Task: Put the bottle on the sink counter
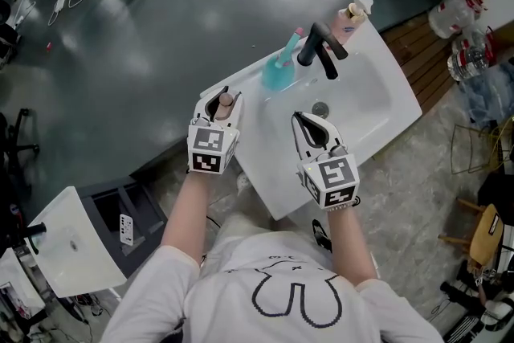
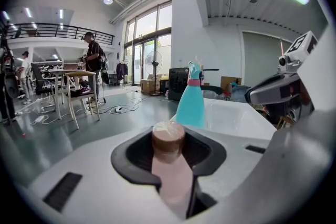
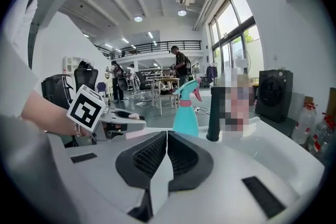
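A small pink bottle with a brown cap [image 1: 226, 100] sits between the jaws of my left gripper [image 1: 222, 95], which is shut on it at the left corner of the white sink counter [image 1: 265, 165]. In the left gripper view the bottle [image 2: 169, 139] stands upright between the black pads [image 2: 134, 157]. Whether its base touches the counter is hidden. My right gripper [image 1: 308, 127] hovers over the counter's front edge, shut and empty, with its pads [image 3: 184, 157] pressed together.
A teal spray bottle [image 1: 281, 68] stands behind the left gripper, beside the black faucet [image 1: 320, 48]. A pink pump bottle [image 1: 351, 18] is at the far end of the counter. The basin [image 1: 361, 92] lies right of the faucet. People and chairs are far off.
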